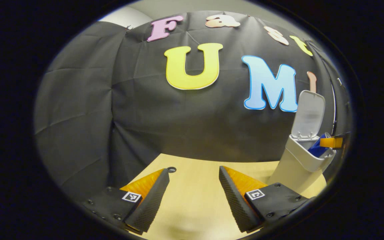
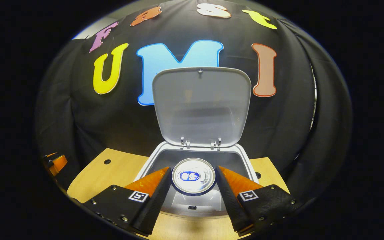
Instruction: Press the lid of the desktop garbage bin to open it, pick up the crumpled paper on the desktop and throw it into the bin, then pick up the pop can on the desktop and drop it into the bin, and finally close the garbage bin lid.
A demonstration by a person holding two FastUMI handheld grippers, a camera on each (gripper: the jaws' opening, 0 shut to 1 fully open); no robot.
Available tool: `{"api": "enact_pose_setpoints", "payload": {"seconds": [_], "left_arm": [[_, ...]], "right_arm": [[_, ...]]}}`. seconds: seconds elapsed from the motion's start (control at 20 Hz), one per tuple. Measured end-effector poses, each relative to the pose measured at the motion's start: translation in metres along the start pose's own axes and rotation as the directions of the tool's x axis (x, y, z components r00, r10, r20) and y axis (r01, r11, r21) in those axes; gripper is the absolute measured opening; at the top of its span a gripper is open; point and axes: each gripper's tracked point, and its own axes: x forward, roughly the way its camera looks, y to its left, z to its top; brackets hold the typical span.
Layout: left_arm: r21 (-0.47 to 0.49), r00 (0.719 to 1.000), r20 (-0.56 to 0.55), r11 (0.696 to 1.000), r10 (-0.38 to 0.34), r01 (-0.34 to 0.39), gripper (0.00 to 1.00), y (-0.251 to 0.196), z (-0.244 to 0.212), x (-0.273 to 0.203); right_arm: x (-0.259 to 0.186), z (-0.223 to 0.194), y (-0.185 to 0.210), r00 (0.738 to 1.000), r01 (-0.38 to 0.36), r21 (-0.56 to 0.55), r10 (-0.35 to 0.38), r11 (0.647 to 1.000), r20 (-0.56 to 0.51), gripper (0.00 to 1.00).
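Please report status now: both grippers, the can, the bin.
Right gripper shut on pop can, over the open bin. Lid up. Left gripper open, nothing held, above table. Nothing in the way.

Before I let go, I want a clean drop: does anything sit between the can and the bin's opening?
Nothing visible does. The pop can hangs in the right tool over the open bin, lid raised behind.

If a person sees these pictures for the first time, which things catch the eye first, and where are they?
In the right gripper view, the pop can stands out first, held between the right gripper fingers directly over the open garbage bin. Behind it the bin's lid stands raised. In the left gripper view, the left gripper is open above the wooden desktop, with the bin at the right edge.
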Motion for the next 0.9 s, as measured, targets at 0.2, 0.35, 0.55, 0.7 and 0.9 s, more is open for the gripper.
{"api": "enact_pose_setpoints", "payload": {"seconds": [0.2, 0.35, 0.55, 0.7, 0.9], "left_arm": [[0.004, 1.0, -0.018, 1.0, -0.002, 0.003, 0.98, -0.002, -0.005, 0.009], [0.006, 1.0, -0.031, 1.0, -0.001, 0.001, 0.98, -0.002, -0.009, 0.014], [0.008, 0.999, -0.044, 1.0, 0.0, 0.0, 0.99, -0.001, -0.013, 0.018], [0.011, 0.999, -0.049, 1.0, 0.001, -0.001, 0.98, 0.0, -0.015, 0.02], [0.007, 0.999, -0.052, 1.0, 0.004, -0.003, 0.98, 0.001, -0.017, 0.02]], "right_arm": [[0.014, -0.01, -0.001, 0.999, 0.008, -0.001, -0.008, 1.0, -0.038, 0.83], [0.021, -0.016, -0.003, 0.998, 0.015, -0.005, -0.016, 1.0, -0.061, 0.83], [0.029, -0.023, -0.004, 0.996, 0.021, -0.006, -0.021, 1.0, -0.086, 0.83], [0.033, -0.028, -0.004, 0.994, 0.028, -0.016, -0.029, 0.999, -0.102, 0.83], [0.037, -0.031, -0.006, 0.993, 0.035, 0.009, -0.033, 0.999, -0.113, 0.83]]}}
